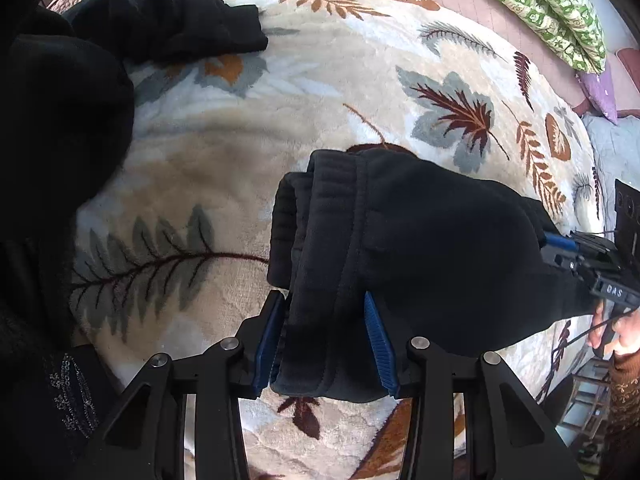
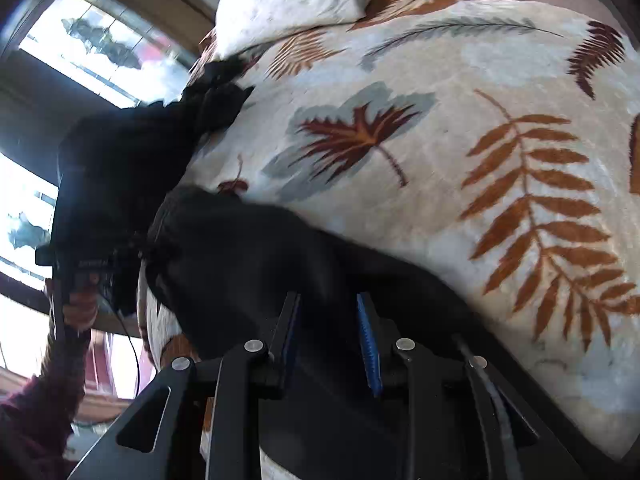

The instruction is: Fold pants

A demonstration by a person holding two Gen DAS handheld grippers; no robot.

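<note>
From the left wrist, the left gripper [image 1: 324,340] pinches the ribbed waistband of the black pants [image 1: 400,240], bunched mid-blanket [image 1: 224,152], unfolded. From the right wrist, the right gripper [image 2: 330,340] clamps dark pants cloth near the blanket's edge; folding looks barely begun.

Black pants [image 1: 420,232]; cream blanket [image 1: 208,160] w/ rust, grey, maroon leaves; green-white floral pillow [image 1: 548,8].

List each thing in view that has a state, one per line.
Left tongs: shut on pants, gripping the ribbed waistband.
Right tongs: shut on pants, gripping dark cloth.
Pants: bunched, held between both tongs above the blanket.
Blanket: spread over the bed.
Other dark clothes: crumpled in a heap on the blanket.
</note>
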